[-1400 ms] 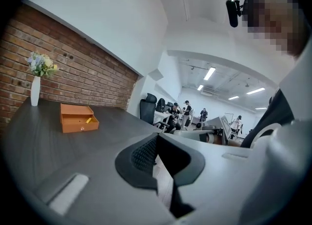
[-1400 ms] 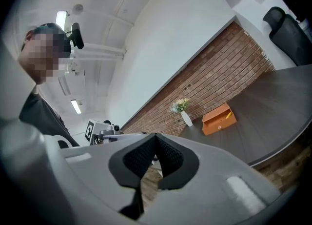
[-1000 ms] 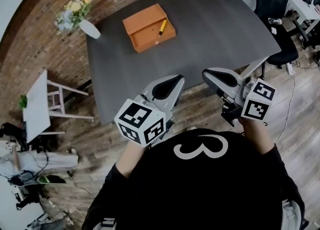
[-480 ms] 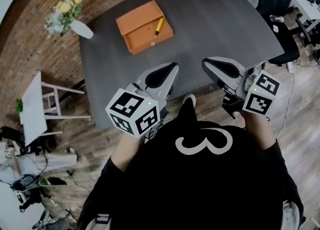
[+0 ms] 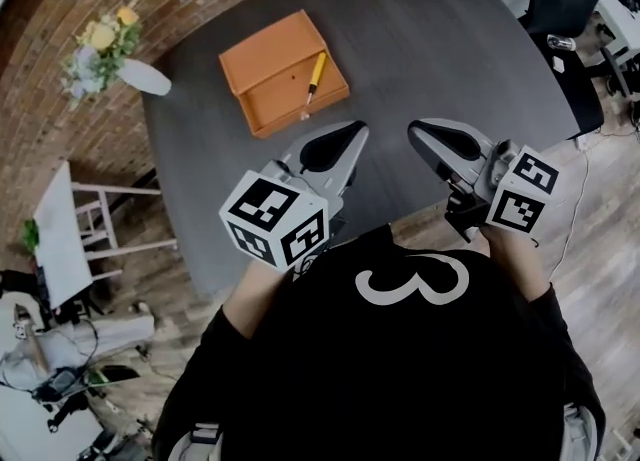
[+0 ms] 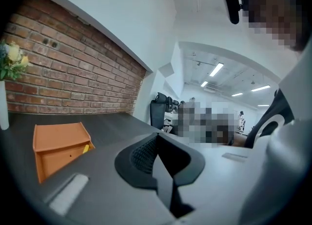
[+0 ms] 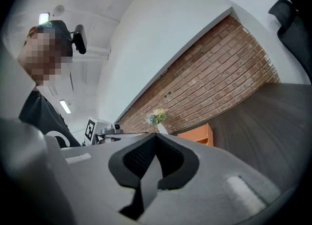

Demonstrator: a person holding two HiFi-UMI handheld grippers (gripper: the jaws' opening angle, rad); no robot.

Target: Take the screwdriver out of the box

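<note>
One yellow screwdriver [image 5: 314,75] inside orange box [image 5: 272,99] — left claw [image 5: 356,132], right claw [image 5: 418,131] both clenched, empty.

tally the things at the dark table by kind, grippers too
box: 1
screwdriver: 1
vase of flowers: 1
gripper: 2, the left gripper and the right gripper
total: 5
</note>
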